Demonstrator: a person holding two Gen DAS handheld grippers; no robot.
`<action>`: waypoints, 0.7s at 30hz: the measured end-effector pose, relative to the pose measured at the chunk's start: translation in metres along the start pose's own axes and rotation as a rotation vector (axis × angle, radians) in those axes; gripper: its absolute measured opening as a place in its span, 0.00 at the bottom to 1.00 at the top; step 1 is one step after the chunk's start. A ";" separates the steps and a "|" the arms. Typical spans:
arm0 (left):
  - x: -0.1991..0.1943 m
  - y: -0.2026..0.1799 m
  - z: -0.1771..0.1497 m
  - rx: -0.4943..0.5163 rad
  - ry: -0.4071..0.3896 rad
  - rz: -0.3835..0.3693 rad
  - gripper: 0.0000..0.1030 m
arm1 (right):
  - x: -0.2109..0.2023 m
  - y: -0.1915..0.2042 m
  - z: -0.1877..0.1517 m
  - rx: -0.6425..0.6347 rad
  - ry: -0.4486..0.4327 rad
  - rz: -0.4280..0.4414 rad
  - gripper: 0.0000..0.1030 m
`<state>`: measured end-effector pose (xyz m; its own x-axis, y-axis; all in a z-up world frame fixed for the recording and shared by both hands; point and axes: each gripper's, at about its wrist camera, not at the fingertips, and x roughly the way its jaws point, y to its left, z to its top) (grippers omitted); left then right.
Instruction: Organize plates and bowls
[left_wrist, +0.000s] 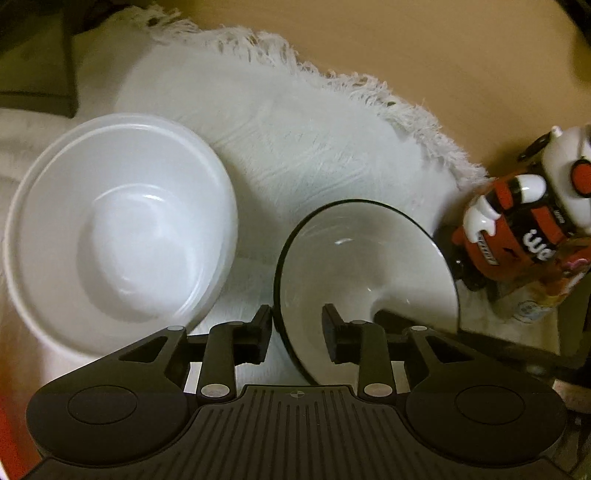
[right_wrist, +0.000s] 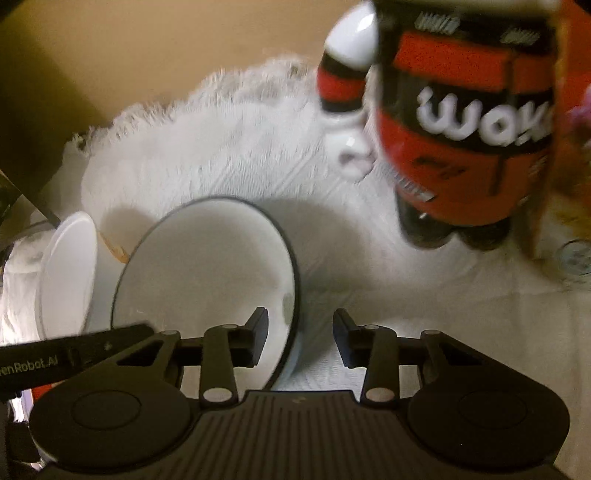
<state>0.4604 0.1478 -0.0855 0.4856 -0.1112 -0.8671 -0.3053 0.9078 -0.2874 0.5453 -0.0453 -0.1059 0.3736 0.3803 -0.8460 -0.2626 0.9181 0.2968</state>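
Note:
A black-rimmed white bowl (left_wrist: 365, 266) sits on a white fringed cloth (left_wrist: 295, 129). My left gripper (left_wrist: 297, 332) is open and straddles its near-left rim, one finger outside and one inside. A larger plain white bowl (left_wrist: 122, 229) stands to its left. In the right wrist view the black-rimmed bowl (right_wrist: 207, 269) is ahead and left. My right gripper (right_wrist: 301, 336) is open and straddles its right rim. The plain white bowl (right_wrist: 66, 273) shows at the far left.
A red, black and white figurine (left_wrist: 524, 221) stands to the right of the black-rimmed bowl, and looms large in the right wrist view (right_wrist: 461, 122). The other gripper's body (right_wrist: 55, 362) enters at the lower left. The tan table surface (left_wrist: 424, 48) lies beyond the cloth.

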 end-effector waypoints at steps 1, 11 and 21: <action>0.002 -0.001 0.000 0.005 0.003 0.002 0.31 | 0.005 0.000 0.000 0.010 0.019 0.015 0.37; -0.003 -0.041 -0.024 0.121 0.060 -0.103 0.32 | -0.033 -0.020 -0.019 0.019 -0.008 -0.014 0.29; 0.033 -0.054 -0.021 0.095 0.124 -0.179 0.24 | -0.047 -0.070 -0.038 0.103 0.017 -0.021 0.28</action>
<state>0.4756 0.0867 -0.1069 0.4186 -0.3172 -0.8510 -0.1419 0.9027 -0.4062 0.5120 -0.1315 -0.1035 0.3629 0.3598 -0.8595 -0.1619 0.9328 0.3221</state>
